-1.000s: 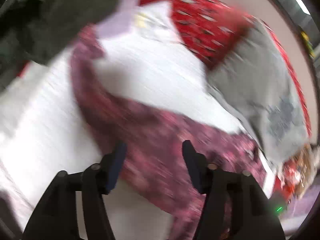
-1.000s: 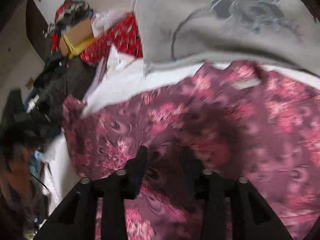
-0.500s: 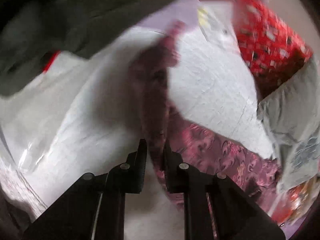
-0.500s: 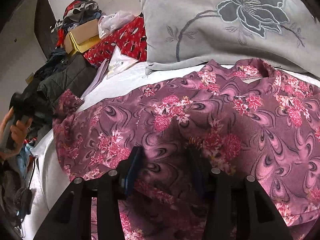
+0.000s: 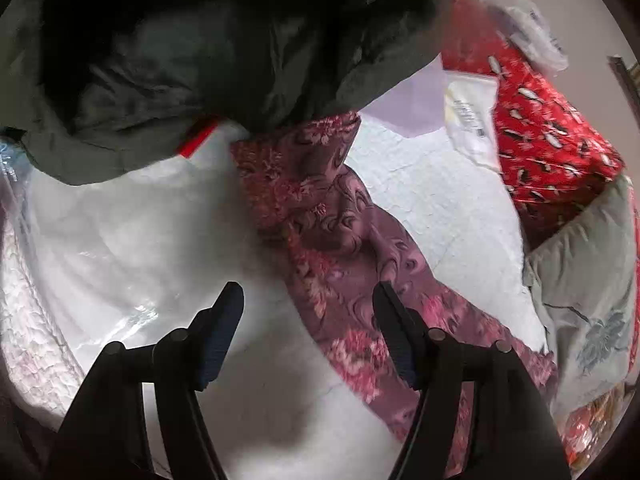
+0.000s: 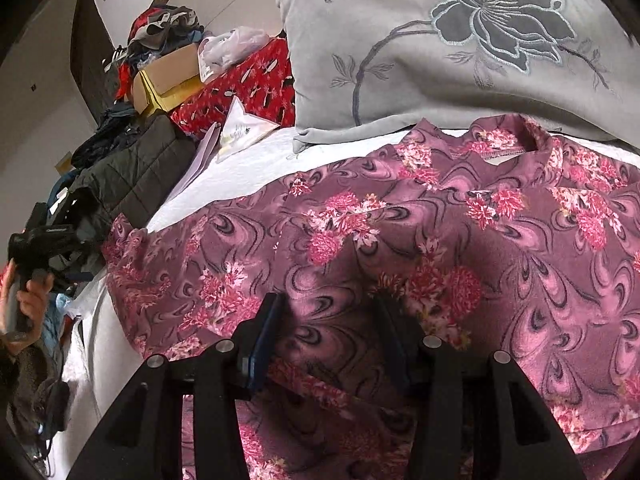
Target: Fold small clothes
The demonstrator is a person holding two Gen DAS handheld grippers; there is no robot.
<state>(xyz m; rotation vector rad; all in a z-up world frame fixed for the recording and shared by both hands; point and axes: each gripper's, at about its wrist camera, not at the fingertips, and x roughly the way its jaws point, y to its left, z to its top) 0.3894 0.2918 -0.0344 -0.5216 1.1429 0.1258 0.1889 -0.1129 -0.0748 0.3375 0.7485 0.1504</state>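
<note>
Left wrist view shows the left gripper [image 5: 308, 300] spread and empty beside the floral top's sleeve [image 5: 320, 216], whose long axis runs ahead toward the dark jacket [image 5: 208, 52], while the right gripper [image 6: 328, 312], spread, hovers over the floral top [image 6: 440, 240] flat on the bed [image 6: 248, 168].

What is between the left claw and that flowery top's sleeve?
Nothing visible. The open left claw hangs right over the sleeve, with only bare white bedding beside it. Farther off, the sleeve's end meets the dark jacket; whether it is tucked under cannot be told.
</note>
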